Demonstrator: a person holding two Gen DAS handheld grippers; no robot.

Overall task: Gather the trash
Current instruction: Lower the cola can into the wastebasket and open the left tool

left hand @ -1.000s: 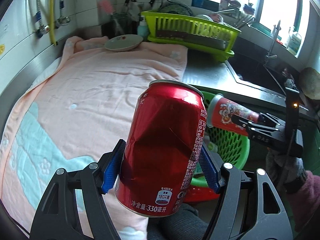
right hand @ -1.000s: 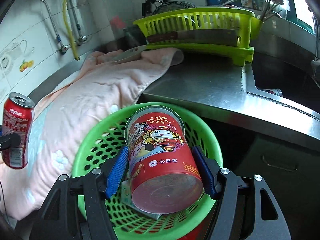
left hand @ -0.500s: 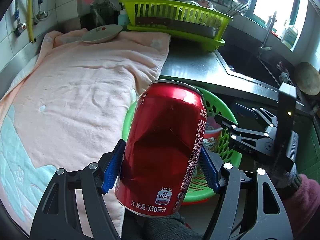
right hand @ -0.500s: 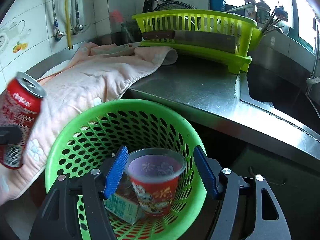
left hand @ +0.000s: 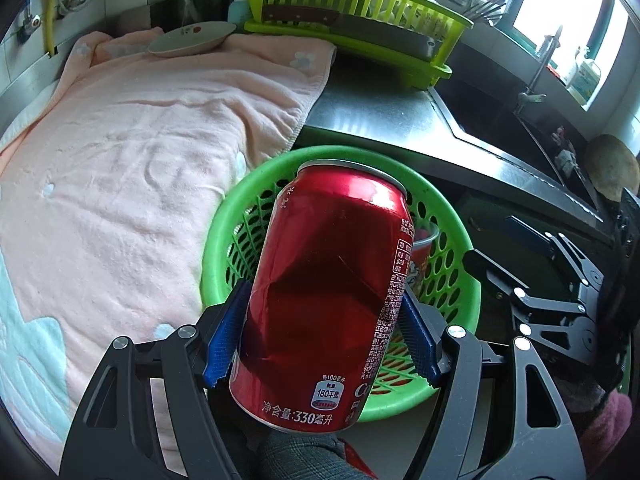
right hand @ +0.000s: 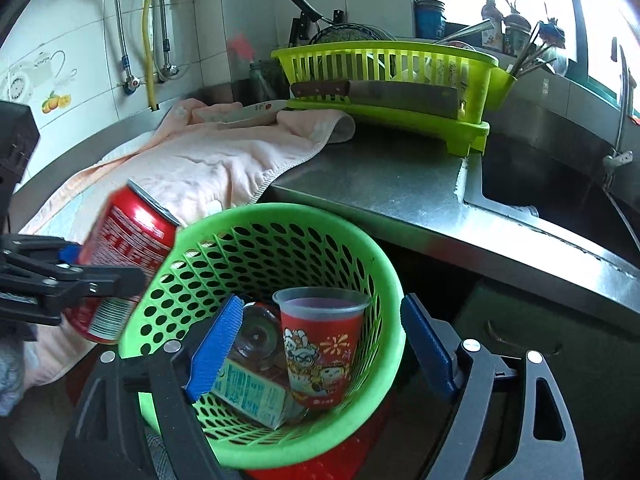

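The left tongs (left hand: 320,340), clamped on the dented can (left hand: 328,296), hang over the basket (left hand: 456,224); release comes next, while the right tongs (right hand: 320,344) gape empty.

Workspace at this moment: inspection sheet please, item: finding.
Surface: steel counter, partly under a pink towel.
Job's things: dented red can held over the green basket; red paper cup, carton and a clear bottle lie inside.
Clutter: plate on the towel; cleaver in the yellow-green dish rack.
Grippers: left gripper shut on the can; right gripper open, empty, above the basket.
Cables: nothing seen; wall hoses only.
Surroundings: sink, tiled wall, window.
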